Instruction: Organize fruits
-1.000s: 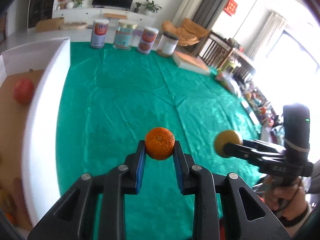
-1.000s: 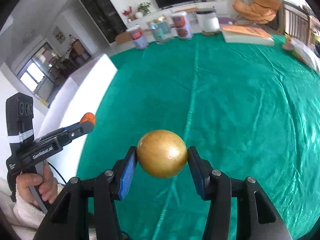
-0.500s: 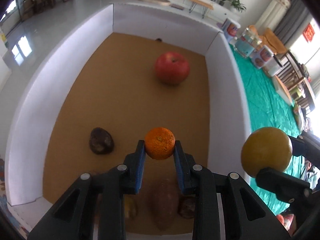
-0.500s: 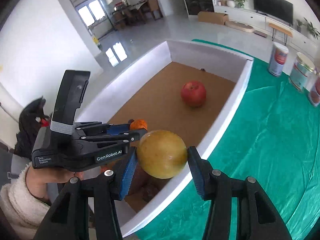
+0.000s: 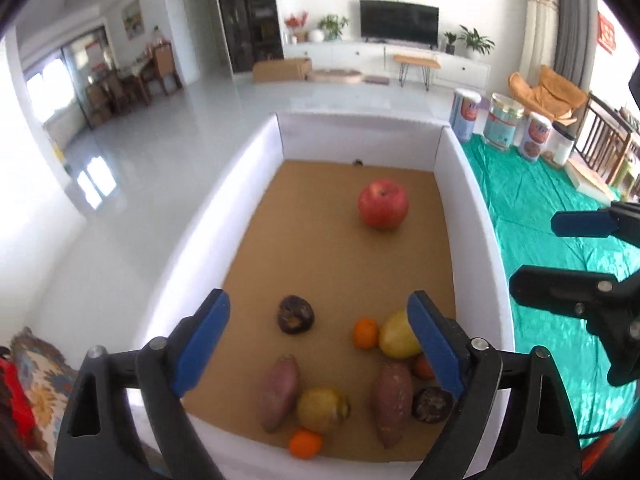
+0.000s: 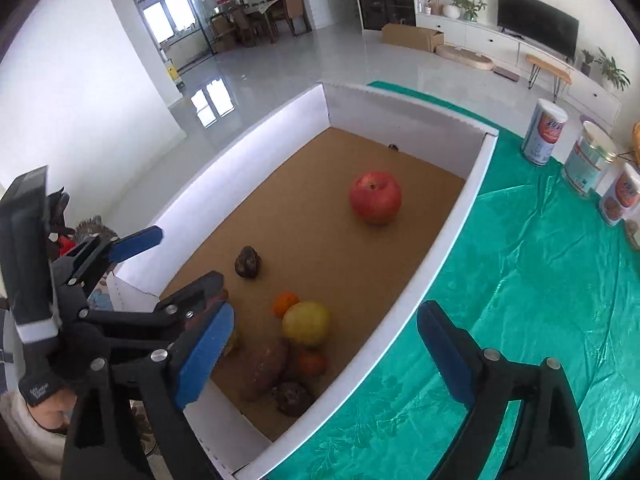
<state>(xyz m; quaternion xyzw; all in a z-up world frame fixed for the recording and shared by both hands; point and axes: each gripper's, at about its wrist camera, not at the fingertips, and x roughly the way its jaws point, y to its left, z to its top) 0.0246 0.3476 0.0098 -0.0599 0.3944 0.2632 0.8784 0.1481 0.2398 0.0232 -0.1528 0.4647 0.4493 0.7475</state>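
A white box [image 5: 468, 184] with a brown floor holds the fruit. A small orange [image 5: 366, 333] and a yellow round fruit [image 5: 398, 334] lie side by side on its floor; both also show in the right wrist view, the orange [image 6: 285, 303] beside the yellow fruit [image 6: 306, 323]. A red apple [image 5: 383, 209] sits toward the far end. My left gripper [image 5: 318, 344] is open and empty above the near end of the box. My right gripper [image 6: 324, 354] is open and empty over the box's right wall.
Two sweet potatoes [image 5: 278, 392], another yellow fruit [image 5: 322, 410], a second orange [image 5: 305, 443] and dark round fruits [image 5: 296, 314] lie at the near end. Green cloth [image 6: 540, 280] covers the table to the right of the box, with tins [image 6: 546, 132] at its far edge.
Both grippers have opened. The orange and the yellow fruit have left the jaws and now lie on the box floor.
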